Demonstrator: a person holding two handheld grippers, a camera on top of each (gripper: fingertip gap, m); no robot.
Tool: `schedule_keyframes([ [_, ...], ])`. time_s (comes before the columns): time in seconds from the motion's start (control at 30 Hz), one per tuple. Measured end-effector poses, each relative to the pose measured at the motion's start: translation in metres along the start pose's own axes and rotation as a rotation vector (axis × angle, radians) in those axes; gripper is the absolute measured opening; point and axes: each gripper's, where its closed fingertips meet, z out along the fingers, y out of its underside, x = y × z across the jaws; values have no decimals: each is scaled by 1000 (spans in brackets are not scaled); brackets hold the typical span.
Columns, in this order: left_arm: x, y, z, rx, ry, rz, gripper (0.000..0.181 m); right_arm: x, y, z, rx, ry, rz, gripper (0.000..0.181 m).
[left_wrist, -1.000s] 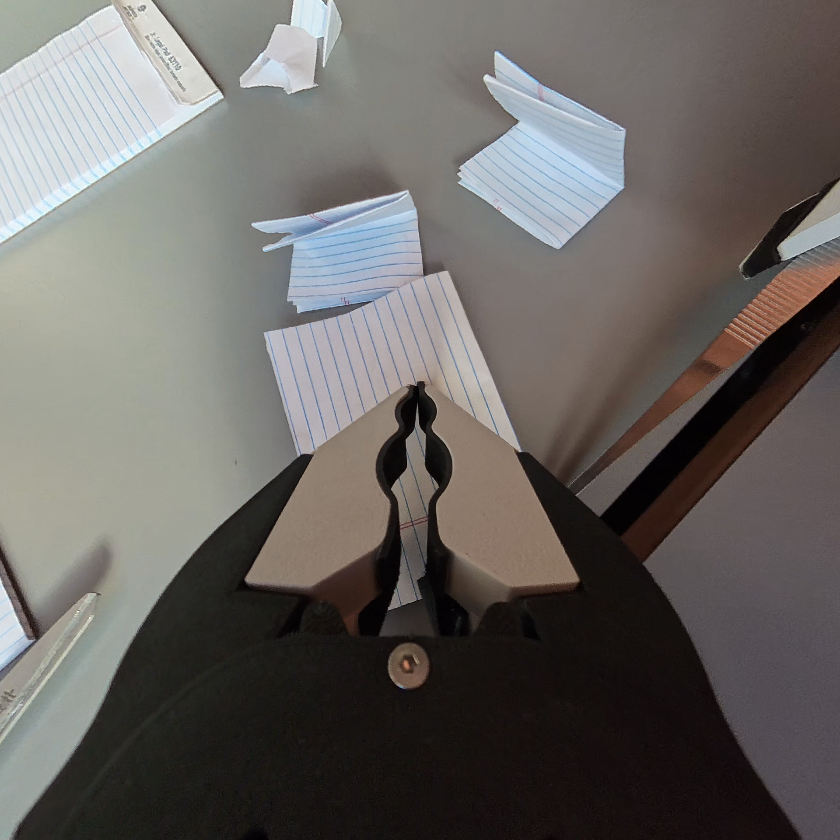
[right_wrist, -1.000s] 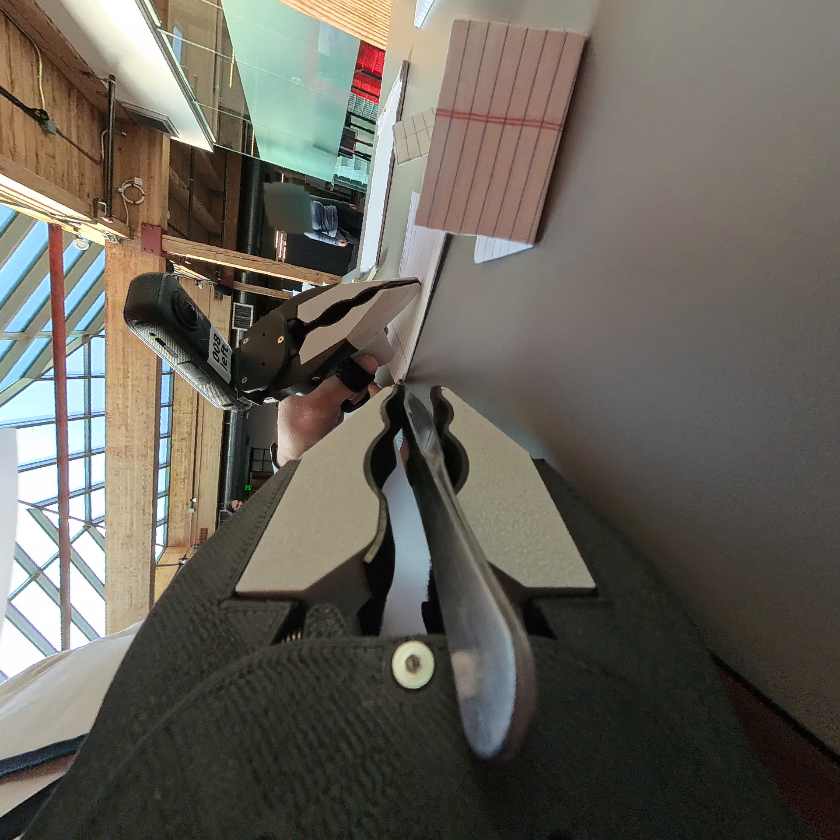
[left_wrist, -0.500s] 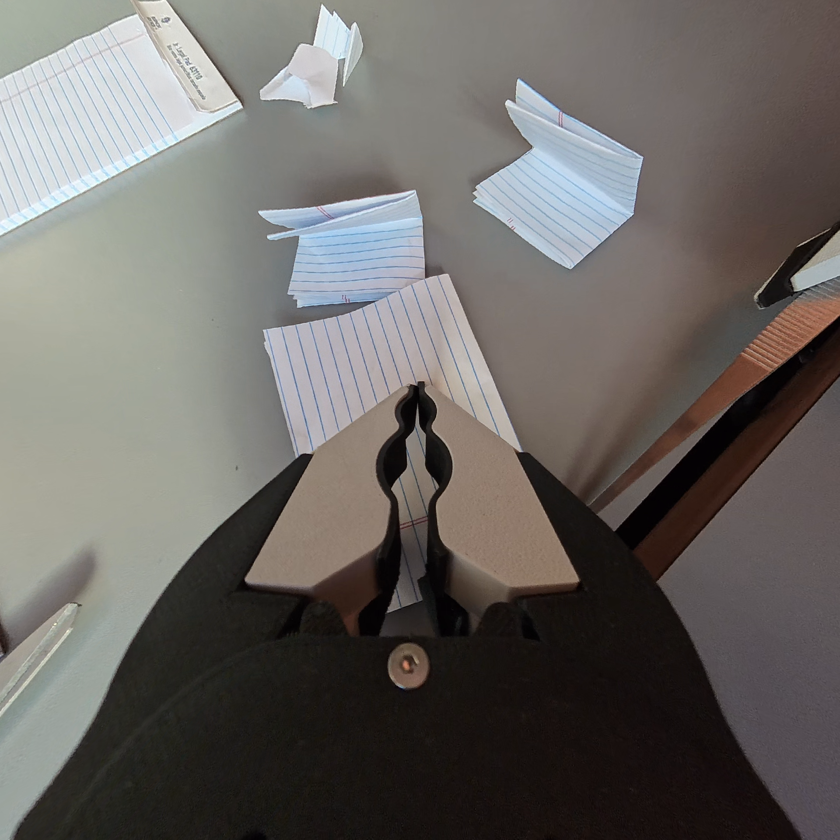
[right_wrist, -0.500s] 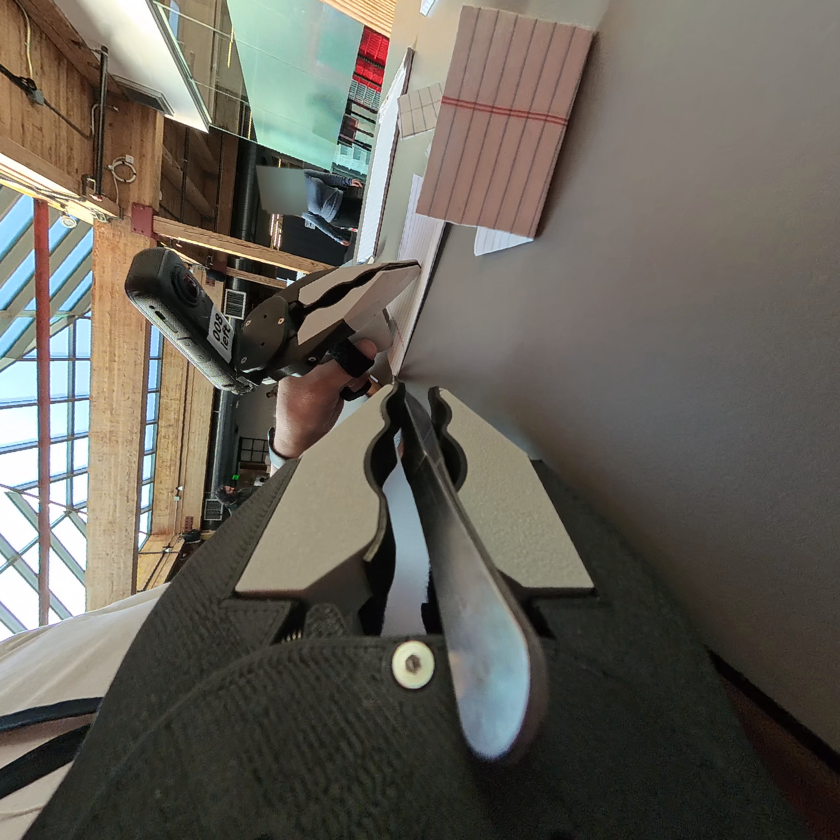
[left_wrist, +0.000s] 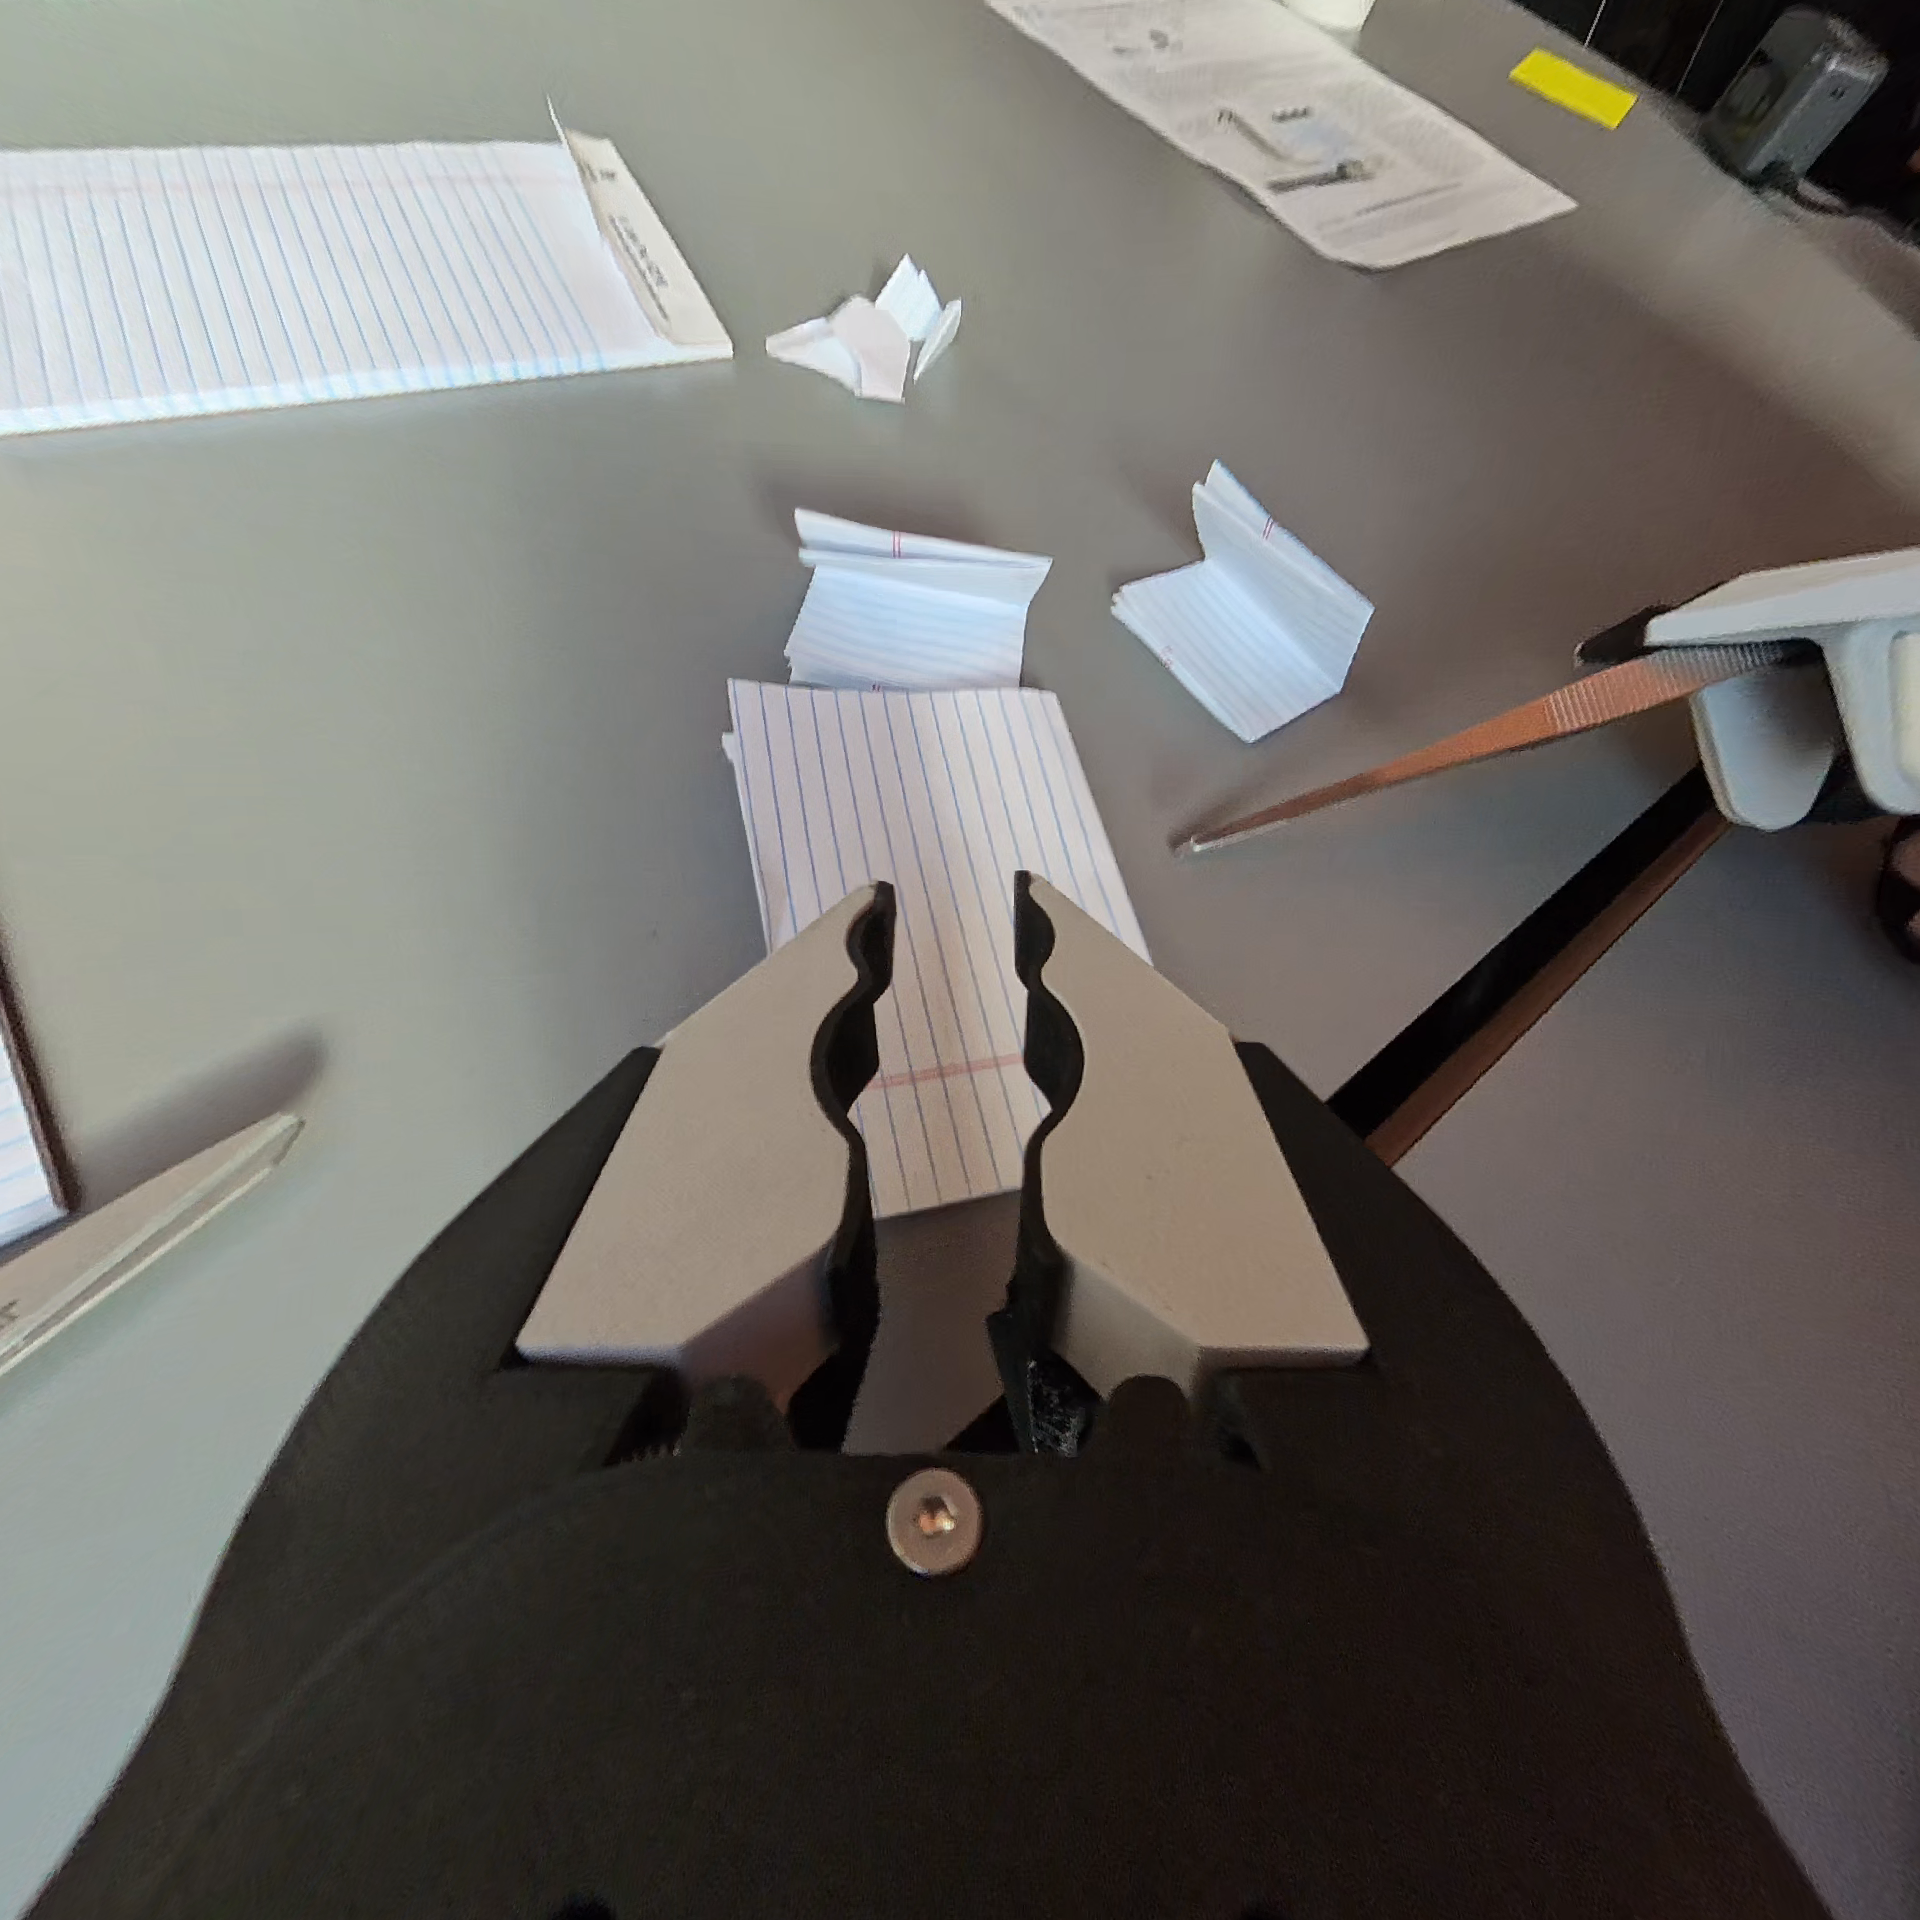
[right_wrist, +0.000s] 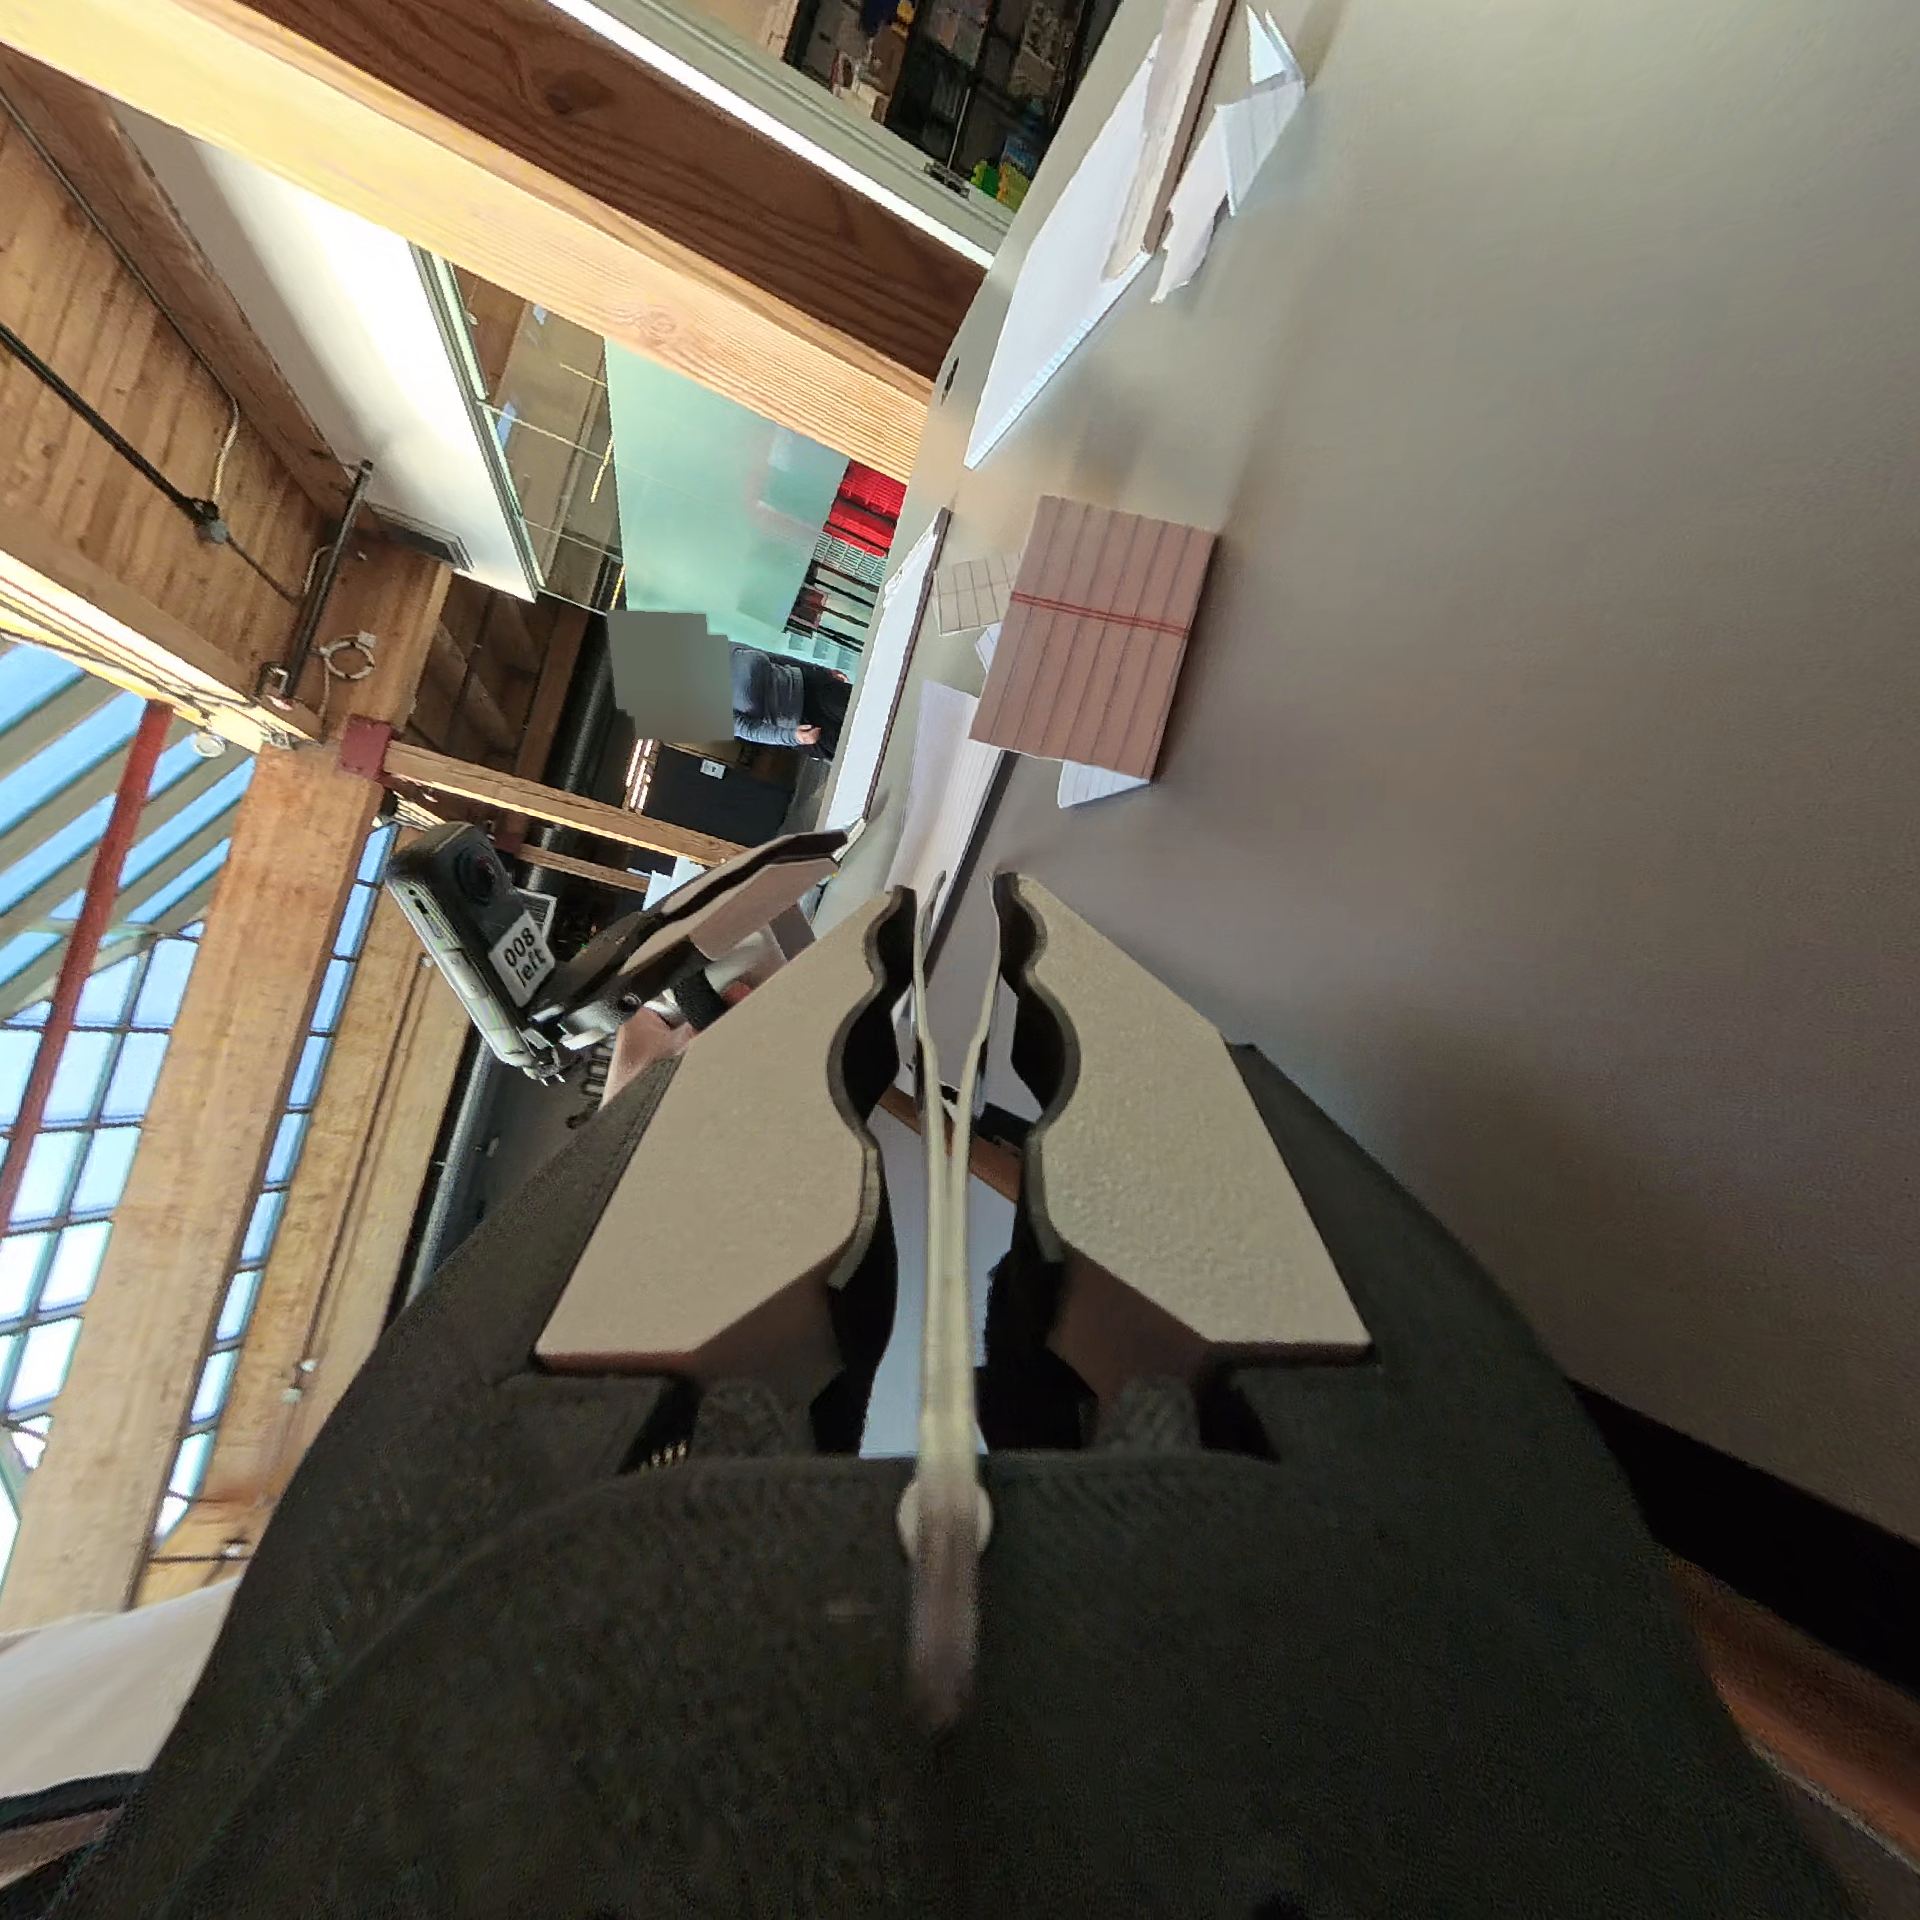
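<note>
My left gripper (left_wrist: 952, 891) is open and empty, just above the near end of a folded lined sheet (left_wrist: 914, 821) that lies flat on the grey table (left_wrist: 416, 675). My right gripper (right_wrist: 953, 902) holds metal tweezers (right_wrist: 943, 1195) between its fingers; the tweezer arms are spread apart. In the left wrist view the right gripper (left_wrist: 1808, 665) comes in from the right, and the tweezers (left_wrist: 1455, 750) point down at the table just right of the sheet. The left gripper (right_wrist: 727, 920) also shows in the right wrist view, beside the table edge.
Two smaller folded lined papers (left_wrist: 914, 613) (left_wrist: 1242, 634) lie beyond the sheet, with a crumpled scrap (left_wrist: 873, 332) farther back. A lined pad (left_wrist: 291, 270) is at back left, a printed sheet (left_wrist: 1288, 125) at back right, a metal strip (left_wrist: 135, 1226) at near left. The table edge (left_wrist: 1507, 997) runs on the right. My hands' fingertips stand some 20 centimeters from each other. Both grippers' tips are roughly 25 centimeters from the crumpled scrap (left_wrist: 873, 332). Seen from the right wrist view (right_wrist: 1210, 167) as well.
My left gripper has opened and let go of the lined sheet, which now lies flat. My right gripper's fingers have parted somewhat and the tweezer arms have sprung apart. Both views have swung.
</note>
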Motion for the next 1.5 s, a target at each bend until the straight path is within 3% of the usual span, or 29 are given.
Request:
schedule_keyframes([
  [0.17,-16,37,4,-136,-93,68,29,8,8,2,-13,3,118,16],
  [0.5,-17,37,2,-94,-183,-62,25,-6,38,34,-105,-19,137,16],
  [0.63,2,35,1,-83,-88,-16,23,-8,40,35,-113,-48,200,12],
  [0.77,24,19,-28,58,90,237,42,-2,28,20,-141,-86,338,11],
  [0.9,34,36,-45,22,208,599,55,-4,20,4,-228,-129,472,9],
  [0.97,28,44,-37,-22,170,767,61,-4,17,-2,-270,-120,476,11],
  [1.03,28,36,-28,20,107,941,64,-4,16,-6,-304,-107,470,11],
  [1.17,57,33,-13,100,157,1144,53,-4,14,-6,-339,-112,519,11],
  [1.23,71,36,-6,130,194,1180,33,-1,16,-5,-339,-108,532,12],
  [1.3,77,37,-1,150,220,1173,0,1,18,-4,-345,-121,534,14],
  [1.33,75,40,2,127,233,1147,0,-1,17,-4,-343,-140,512,15],
  [1.43,68,46,3,67,294,1006,0,-1,10,-9,-317,-144,268,15],
  [1.5,65,44,-4,80,334,931,0,-15,-5,-16,-239,-224,52,14],
])
